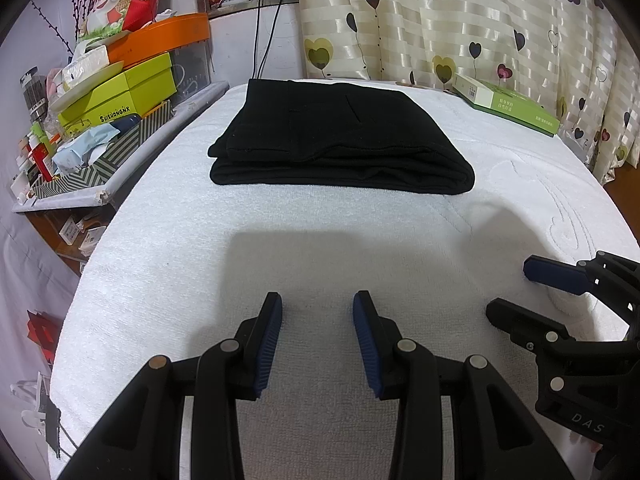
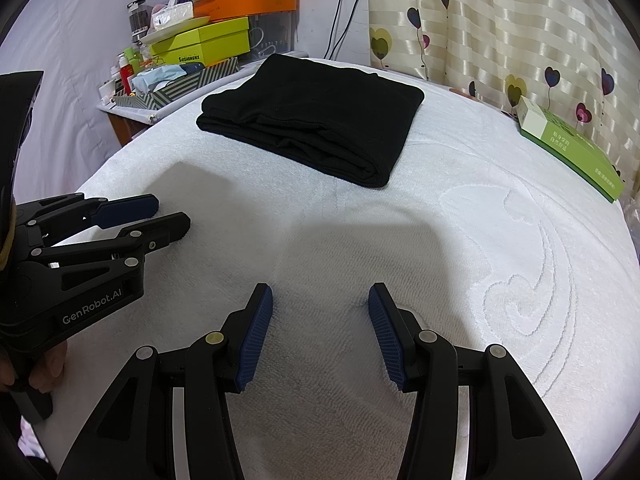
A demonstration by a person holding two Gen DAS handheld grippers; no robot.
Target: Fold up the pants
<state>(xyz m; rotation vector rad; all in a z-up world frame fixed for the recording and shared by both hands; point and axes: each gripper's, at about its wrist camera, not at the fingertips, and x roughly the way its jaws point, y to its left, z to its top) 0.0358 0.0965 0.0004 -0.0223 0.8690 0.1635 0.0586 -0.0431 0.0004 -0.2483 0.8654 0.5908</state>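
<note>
The black pants [image 1: 340, 140] lie folded into a compact rectangle on the far part of the white towel-covered table [image 1: 200, 248]; the right wrist view shows the pants [image 2: 316, 120] from their right side. My left gripper [image 1: 318, 300] hovers open over bare towel well short of the pants, nothing between its blue pads. My right gripper [image 2: 320, 292] is open too, over the towel [image 2: 440, 260], also apart from the pants. In each view the other gripper shows at the side: the right gripper [image 1: 516, 292], the left gripper [image 2: 168, 216].
A cluttered shelf at the left holds a lime-green box [image 1: 120, 100], an orange box [image 1: 160, 36] and small bottles. A green-and-white box [image 1: 508, 104] lies at the table's far right, by the heart-patterned curtain [image 1: 460, 20]. A hand [image 2: 48, 364] grips the left tool.
</note>
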